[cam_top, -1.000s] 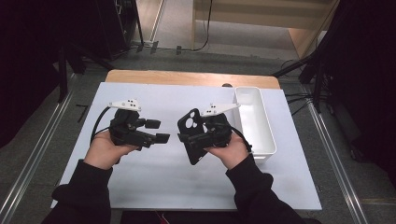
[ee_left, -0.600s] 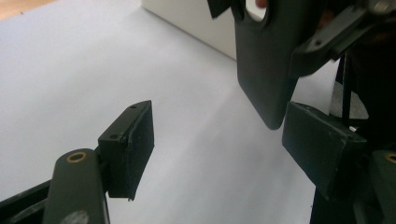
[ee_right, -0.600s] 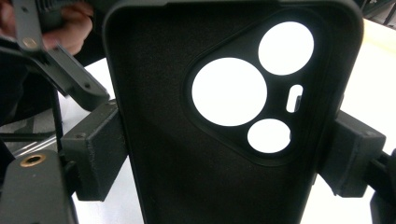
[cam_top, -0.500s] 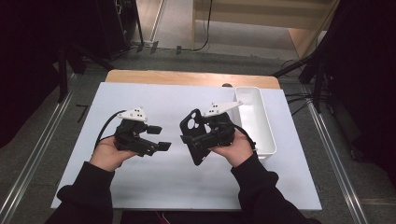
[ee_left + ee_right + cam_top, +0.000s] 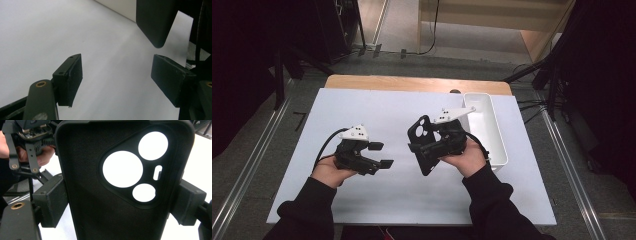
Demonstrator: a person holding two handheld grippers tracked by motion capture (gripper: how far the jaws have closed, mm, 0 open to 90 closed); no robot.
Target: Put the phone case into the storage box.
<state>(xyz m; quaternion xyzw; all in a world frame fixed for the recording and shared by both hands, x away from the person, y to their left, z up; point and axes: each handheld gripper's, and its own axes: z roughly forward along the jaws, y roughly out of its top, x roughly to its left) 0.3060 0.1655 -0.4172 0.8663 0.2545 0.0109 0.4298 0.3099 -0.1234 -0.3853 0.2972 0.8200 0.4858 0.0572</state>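
A black phone case (image 5: 421, 143) with round camera cut-outs is held across its width in my right gripper (image 5: 428, 148), above the middle of the white table (image 5: 377, 112). In the right gripper view the phone case (image 5: 120, 182) stands upright between the two pads (image 5: 51, 202), inner side toward the camera. My left gripper (image 5: 381, 155) hovers left of it, open with nothing between its pads (image 5: 68, 80). In the left gripper view a corner of the phone case (image 5: 155, 21) hangs at the upper right, apart from the jaws.
A long white tray (image 5: 493, 135) lies along the table's right side, just behind my right hand. A wooden strip (image 5: 412, 84) borders the far edge. Metal rails run along the floor on both sides.
My left gripper has slid down and to the right, closer to the case. The right gripper with the case has barely moved.
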